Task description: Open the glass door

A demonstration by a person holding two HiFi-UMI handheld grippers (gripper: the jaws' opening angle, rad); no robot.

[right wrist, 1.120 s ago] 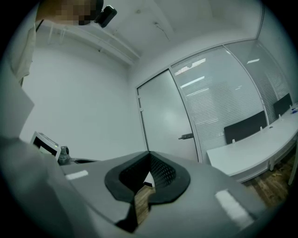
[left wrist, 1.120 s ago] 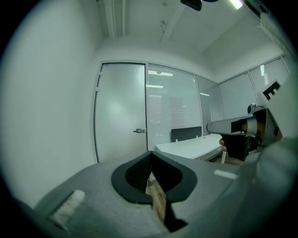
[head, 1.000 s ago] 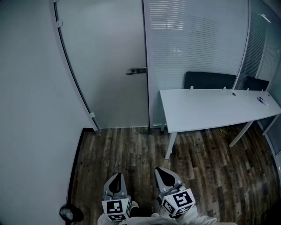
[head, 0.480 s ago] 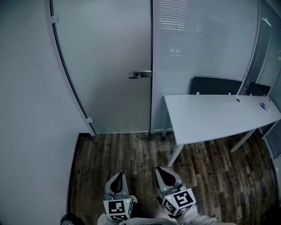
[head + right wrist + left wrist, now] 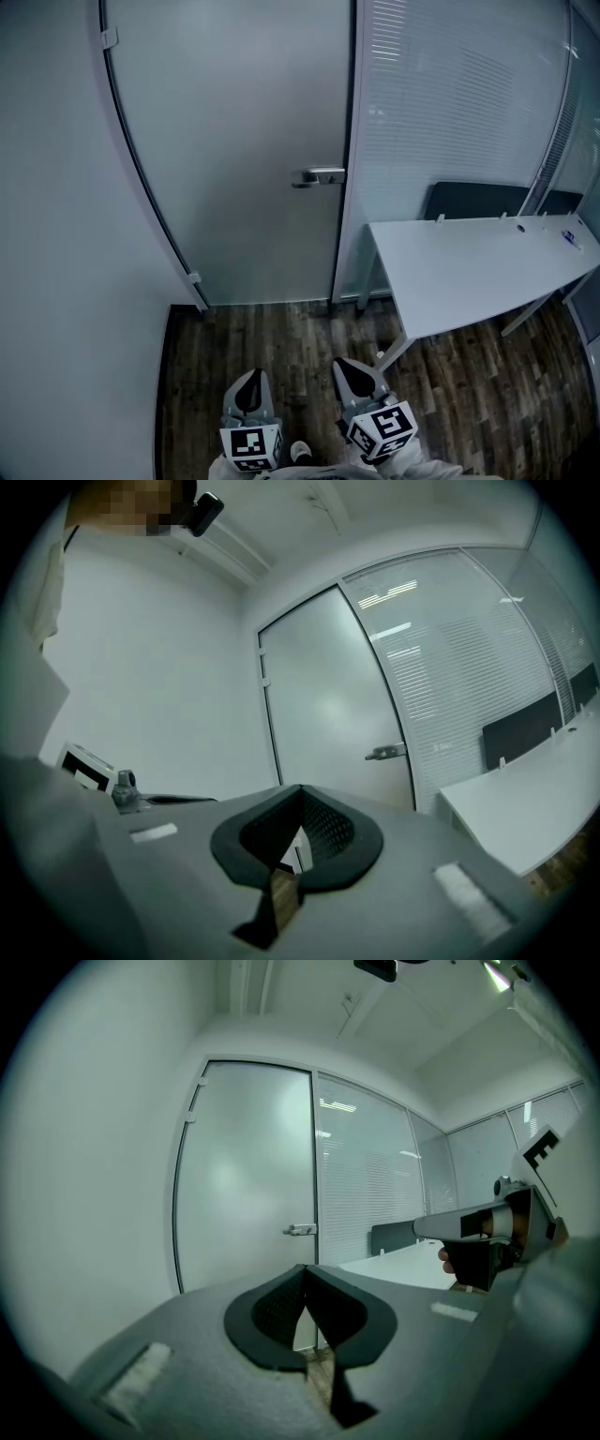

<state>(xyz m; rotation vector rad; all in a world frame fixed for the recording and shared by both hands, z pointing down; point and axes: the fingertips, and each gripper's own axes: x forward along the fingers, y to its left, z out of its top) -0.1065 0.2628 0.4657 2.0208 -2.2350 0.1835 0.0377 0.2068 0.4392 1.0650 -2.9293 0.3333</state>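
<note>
A frosted glass door (image 5: 234, 141) stands shut ahead, with a metal lever handle (image 5: 322, 176) at its right edge. Both grippers are low in the head view, side by side and well short of the door. My left gripper (image 5: 250, 375) is shut and holds nothing, and my right gripper (image 5: 349, 366) is the same. In the left gripper view the jaw tips of the left gripper (image 5: 305, 1269) meet, with the door (image 5: 248, 1176) and handle (image 5: 300, 1230) far beyond. The right gripper (image 5: 301, 788) looks at the door (image 5: 328, 714) and handle (image 5: 385, 753) the same way.
A white desk (image 5: 469, 272) stands at the right with dark chairs (image 5: 487, 199) behind it. A glass partition with blinds (image 5: 450, 103) adjoins the door on the right. A plain white wall (image 5: 56, 234) runs along the left. The floor (image 5: 281, 337) is dark wood.
The door and handle have come nearer and shifted right in the head view. Both grippers stayed shut, side by side. The dark object at the lower left has left the view.
</note>
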